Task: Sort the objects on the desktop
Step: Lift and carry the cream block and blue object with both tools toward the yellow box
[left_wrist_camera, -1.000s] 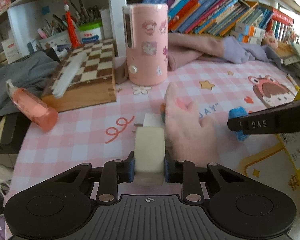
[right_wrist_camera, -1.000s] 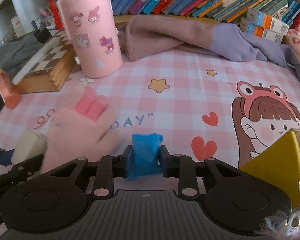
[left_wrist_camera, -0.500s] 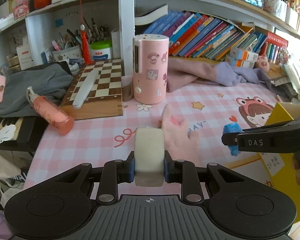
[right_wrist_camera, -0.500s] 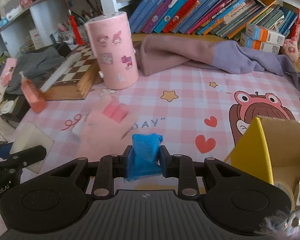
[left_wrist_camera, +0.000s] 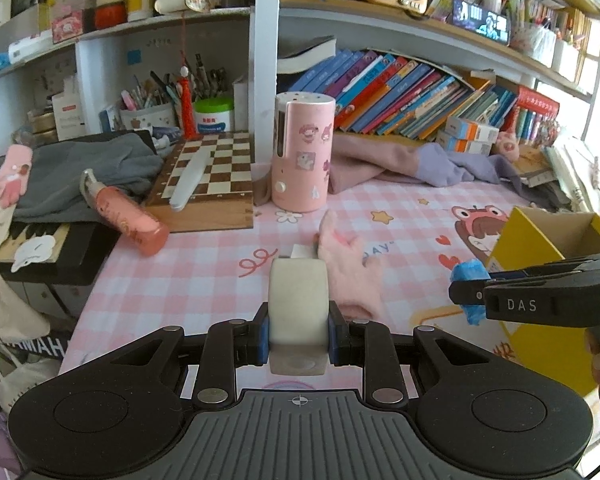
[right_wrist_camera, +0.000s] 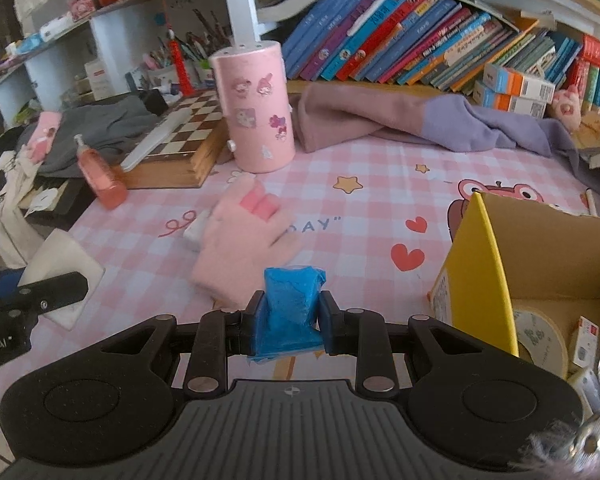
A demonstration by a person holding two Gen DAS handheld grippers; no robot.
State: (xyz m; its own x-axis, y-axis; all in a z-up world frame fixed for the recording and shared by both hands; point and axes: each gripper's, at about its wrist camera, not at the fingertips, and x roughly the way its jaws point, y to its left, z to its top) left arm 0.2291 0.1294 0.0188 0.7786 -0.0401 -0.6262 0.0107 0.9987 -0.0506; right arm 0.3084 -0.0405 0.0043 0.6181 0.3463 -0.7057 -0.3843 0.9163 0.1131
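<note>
Two grippers. Left gripper: jaws clamped on one white block, long axis pointing away along fingers, above pink checked mat. Right gripper: jaws clamped on one blue packet, upright, beside one yellow box. One pink glove flat on mat, fingers toward pink canister.

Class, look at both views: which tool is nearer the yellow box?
Right. The right tool, shut on a blue wad, is just beside the yellow box. The left tool, holding a white block, is farther off, beyond the pink glove.
</note>
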